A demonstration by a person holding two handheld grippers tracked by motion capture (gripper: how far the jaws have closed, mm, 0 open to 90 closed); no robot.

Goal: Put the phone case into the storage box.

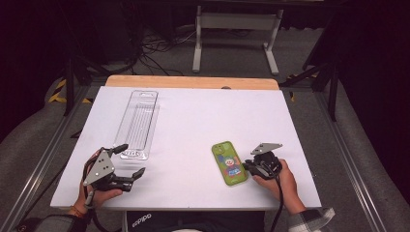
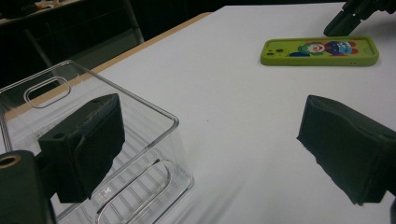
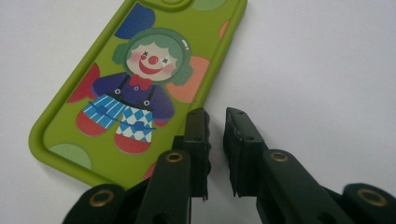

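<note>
Lime-green and printed with a clown, the phone case [image 1: 229, 163] lies flat, picture side up, on the white bench [image 1: 193, 125] toward its near right. The right gripper [image 3: 215, 122] sits just beside the case's edge, its jaws a narrow gap apart with nothing between them (one jaw overlaps the case's rim in the right gripper view). The left gripper [image 1: 129, 159] rests at the near left, jaws wide apart, one at the near end of a clear plastic tray [image 1: 138, 123].
</note>
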